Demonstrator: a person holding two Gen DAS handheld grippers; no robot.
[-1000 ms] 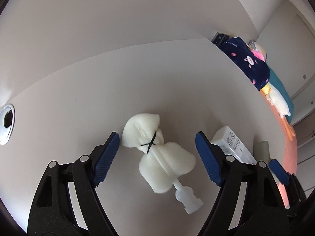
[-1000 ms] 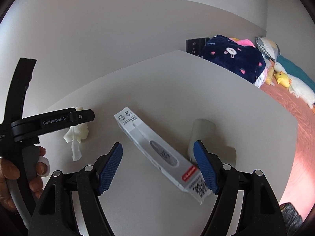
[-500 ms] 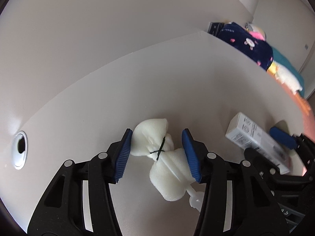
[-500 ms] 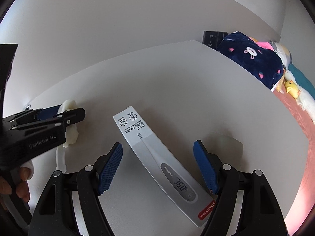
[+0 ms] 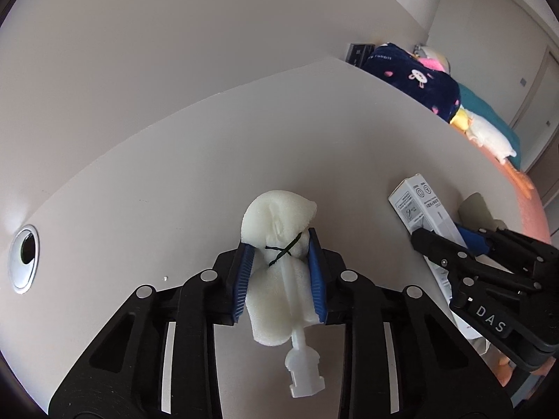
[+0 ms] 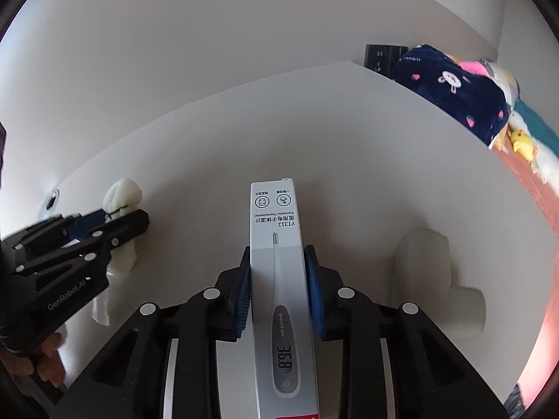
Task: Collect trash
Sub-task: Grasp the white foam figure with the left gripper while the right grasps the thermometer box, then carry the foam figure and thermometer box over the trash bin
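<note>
Your left gripper [image 5: 279,262] is clamped on the crumpled white foam wad [image 5: 279,244] with a black tie. Your right gripper [image 6: 277,281] pinches the long white thermometer box [image 6: 276,262], right of the wad.

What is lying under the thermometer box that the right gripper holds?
Around the thermometer box, gripped by the right gripper, only white table shows. The surface directly beneath it is covered by the box.

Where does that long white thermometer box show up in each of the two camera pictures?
Left wrist view: the thermometer box sits at the right edge, partly behind the right tool.
Right wrist view: the same box runs up the centre, clamped between that tool's blue pads.
Shared landmark: the navy rabbit-print blanket beyond the table's far right corner.
</note>
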